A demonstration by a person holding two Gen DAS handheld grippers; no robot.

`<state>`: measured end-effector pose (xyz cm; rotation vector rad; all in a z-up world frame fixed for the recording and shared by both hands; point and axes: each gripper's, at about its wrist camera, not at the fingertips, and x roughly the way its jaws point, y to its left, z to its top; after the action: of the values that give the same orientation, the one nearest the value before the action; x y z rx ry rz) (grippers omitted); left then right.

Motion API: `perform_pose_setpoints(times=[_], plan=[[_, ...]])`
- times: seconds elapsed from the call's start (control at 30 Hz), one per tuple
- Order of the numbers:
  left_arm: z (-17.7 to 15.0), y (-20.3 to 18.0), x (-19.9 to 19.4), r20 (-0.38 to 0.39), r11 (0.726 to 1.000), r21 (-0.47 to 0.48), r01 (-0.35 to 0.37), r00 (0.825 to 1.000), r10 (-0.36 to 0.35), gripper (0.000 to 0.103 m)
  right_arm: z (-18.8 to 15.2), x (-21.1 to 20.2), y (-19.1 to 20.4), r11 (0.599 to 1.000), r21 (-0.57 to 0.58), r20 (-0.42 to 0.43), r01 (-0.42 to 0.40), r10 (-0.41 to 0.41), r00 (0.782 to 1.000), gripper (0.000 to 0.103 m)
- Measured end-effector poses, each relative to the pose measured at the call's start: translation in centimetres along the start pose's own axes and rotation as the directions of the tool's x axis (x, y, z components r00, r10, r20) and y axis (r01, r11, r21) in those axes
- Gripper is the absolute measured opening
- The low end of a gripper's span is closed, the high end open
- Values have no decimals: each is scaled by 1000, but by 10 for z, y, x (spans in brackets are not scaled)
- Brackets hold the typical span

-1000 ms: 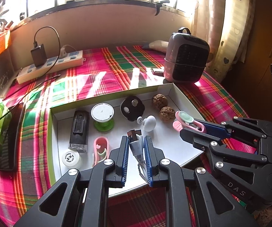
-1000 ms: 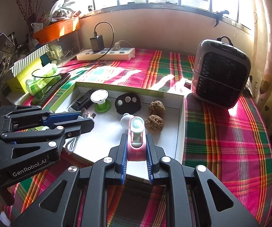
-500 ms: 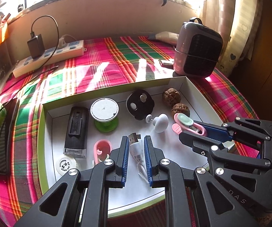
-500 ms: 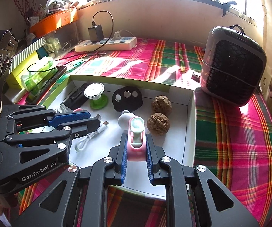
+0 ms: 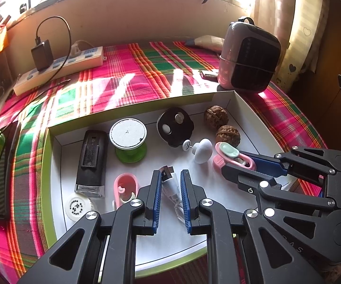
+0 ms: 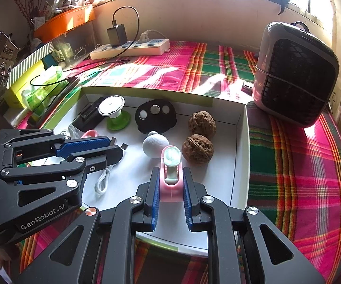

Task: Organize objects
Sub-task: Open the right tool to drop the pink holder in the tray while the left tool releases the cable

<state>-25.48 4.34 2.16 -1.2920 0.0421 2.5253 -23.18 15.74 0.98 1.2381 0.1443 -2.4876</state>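
Both grippers are mid-placement over the shallow white cardboard tray (image 5: 246,108): left gripper (image 5: 169,177) clamps a white USB cable (image 5: 170,184), right gripper (image 6: 169,175) pinches a pink plastic nail clipper (image 6: 170,165). Next, I'd guess, lower them to the tray's near floor and release.

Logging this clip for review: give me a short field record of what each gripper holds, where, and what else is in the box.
setting: white box on a plaid tablecloth
left gripper: shut on white USB cable, over the box
right gripper: shut on pink clip, over the box
in box: two walnuts, white knob, black disc, green spool, black device, pink holder, round white cap
outside box: heater, power strip
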Motion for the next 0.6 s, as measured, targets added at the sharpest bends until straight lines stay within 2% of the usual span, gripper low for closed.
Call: perform_pose_setpoints(times=[0.6], plan=[[-3,0,-5,-3,1000,-19,0,1000,0,15,-1,0,1,1000,1,-10,8,-8,1000,19]])
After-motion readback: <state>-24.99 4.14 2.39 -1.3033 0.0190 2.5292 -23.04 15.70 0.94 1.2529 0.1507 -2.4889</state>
